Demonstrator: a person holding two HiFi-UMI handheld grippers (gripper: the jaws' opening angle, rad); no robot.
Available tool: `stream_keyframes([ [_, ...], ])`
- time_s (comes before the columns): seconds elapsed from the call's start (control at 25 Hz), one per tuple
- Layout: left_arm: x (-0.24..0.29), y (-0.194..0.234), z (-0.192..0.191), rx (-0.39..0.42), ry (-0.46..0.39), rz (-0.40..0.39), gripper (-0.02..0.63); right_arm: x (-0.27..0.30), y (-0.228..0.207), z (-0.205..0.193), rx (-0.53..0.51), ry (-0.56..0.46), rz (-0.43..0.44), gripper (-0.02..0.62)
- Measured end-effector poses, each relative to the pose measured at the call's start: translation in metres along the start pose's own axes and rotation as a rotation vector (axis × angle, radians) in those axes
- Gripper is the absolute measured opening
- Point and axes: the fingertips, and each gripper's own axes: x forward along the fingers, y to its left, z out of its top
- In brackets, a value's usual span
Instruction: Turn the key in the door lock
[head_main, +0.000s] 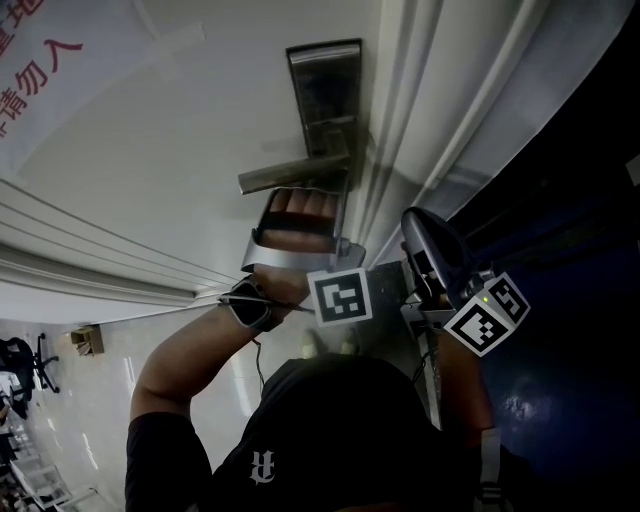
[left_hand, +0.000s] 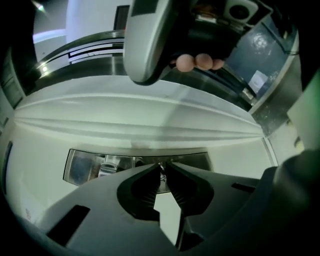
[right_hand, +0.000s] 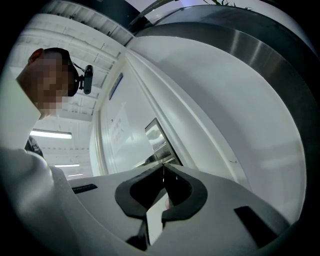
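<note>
Left gripper (left_hand: 161, 168) pinches the key (left_hand: 161, 175) at the lock plate (left_hand: 85, 167); twist off-axis and you'll slip. Right gripper (right_hand: 163, 172) sits pressed together.

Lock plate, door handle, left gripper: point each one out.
lock plate (left_hand: 82, 167), left gripper view, on the bare steel at its left end.
door handle (head_main: 290, 176), head view, on the middle of the lever.
left gripper (left_hand: 162, 165), left gripper view, between the claw tips, which pinch the key (left_hand: 161, 175).
</note>
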Motion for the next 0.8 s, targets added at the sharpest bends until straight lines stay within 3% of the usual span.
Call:
stream_keyframes([
  [0.24,0.0008,-0.0029,0.0016,0.149,0.080,-0.011,0.028,0.0004,0.0036,0.0009,-0.004,0.001,0.009,0.014],
  [0.52,0.0045,-0.0074,0.0021,0.395,0.162,0.000,0.014,-0.0017,0.0015,0.0074,-0.012,-0.003,0.014,0.014],
  [0.64,0.0040,-0.0082,0.0016,0.432,0.167,-0.006,0.015,-0.0015,0.0039,0.0094,-0.019,0.000,0.019,0.014],
  [0.8,0.0017,-0.0071,0.0030,0.381,0.140,0.005,0.015,-0.0017,0.0061,0.0041,-0.021,0.017,0.025,0.014],
])
